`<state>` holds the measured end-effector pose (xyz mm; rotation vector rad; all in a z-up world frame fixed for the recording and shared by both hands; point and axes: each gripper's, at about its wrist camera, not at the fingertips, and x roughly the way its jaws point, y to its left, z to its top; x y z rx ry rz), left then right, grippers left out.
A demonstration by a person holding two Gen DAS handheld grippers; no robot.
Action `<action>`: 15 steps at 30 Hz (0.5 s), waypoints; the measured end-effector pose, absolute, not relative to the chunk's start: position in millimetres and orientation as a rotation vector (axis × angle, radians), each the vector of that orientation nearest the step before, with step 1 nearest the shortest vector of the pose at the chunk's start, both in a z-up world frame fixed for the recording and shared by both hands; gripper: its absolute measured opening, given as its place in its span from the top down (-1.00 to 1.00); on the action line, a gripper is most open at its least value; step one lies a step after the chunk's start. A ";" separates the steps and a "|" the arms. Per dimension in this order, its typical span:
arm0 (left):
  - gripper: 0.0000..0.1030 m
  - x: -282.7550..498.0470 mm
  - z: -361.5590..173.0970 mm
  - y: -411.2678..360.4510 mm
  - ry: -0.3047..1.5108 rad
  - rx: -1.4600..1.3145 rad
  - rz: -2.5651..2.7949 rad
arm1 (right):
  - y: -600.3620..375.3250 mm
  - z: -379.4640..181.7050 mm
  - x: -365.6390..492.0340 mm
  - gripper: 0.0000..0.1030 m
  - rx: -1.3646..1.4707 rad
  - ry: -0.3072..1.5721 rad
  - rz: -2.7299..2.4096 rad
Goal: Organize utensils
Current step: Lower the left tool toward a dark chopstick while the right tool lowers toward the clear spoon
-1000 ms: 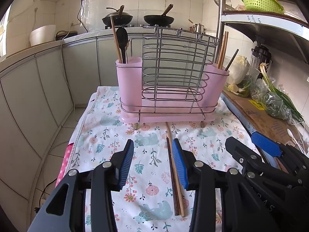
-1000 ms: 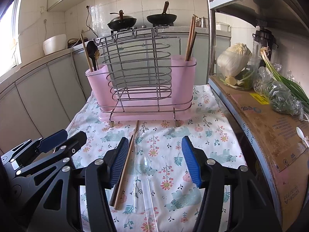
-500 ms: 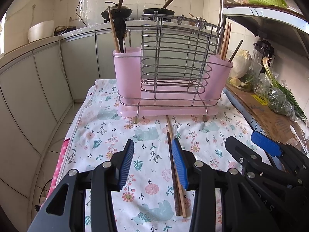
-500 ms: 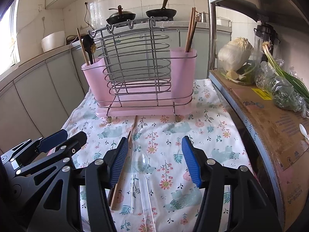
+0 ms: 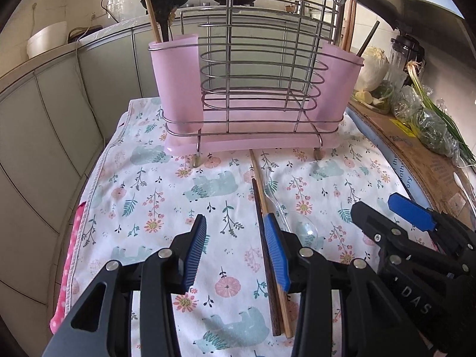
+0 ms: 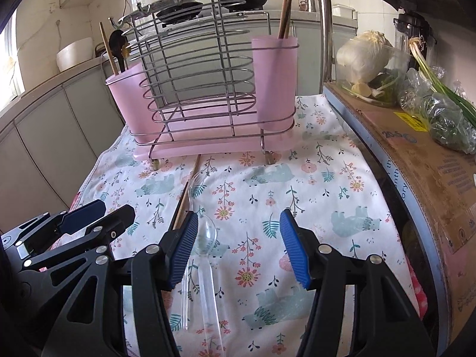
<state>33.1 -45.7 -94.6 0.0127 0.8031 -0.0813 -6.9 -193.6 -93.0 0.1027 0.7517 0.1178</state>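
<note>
A wire rack (image 5: 255, 83) (image 6: 202, 89) with two pink cups stands on the floral cloth (image 5: 166, 208). The left cup (image 5: 175, 80) holds a chopstick and a dark spoon; the right cup (image 6: 275, 80) holds chopsticks. A pair of chopsticks (image 5: 261, 208) (image 6: 183, 205) and clear plastic spoons (image 6: 206, 241) (image 5: 306, 229) lie on the cloth in front. My left gripper (image 5: 235, 255) is open and empty, low over the cloth, its right finger over the chopsticks. My right gripper (image 6: 238, 247) is open and empty, the clear spoon beside its left finger.
A cardboard box (image 6: 416, 154) with cabbage (image 6: 366, 56) and bagged greens (image 6: 443, 113) runs along the right edge of the cloth. Grey cabinets (image 5: 59, 95) lie left and behind, with woks on a stove at the back. A shelf hangs above right.
Both grippers have moved forward and lower toward the rack and the cloth. The rack looks larger and the clear spoon now lies between the right fingers. Both stay open.
</note>
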 end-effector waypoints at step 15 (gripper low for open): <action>0.82 109.0 -119.8 -36.2 1.051 -0.135 -0.276 | -238.1 -106.7 3.4 0.12 0.213 0.817 0.139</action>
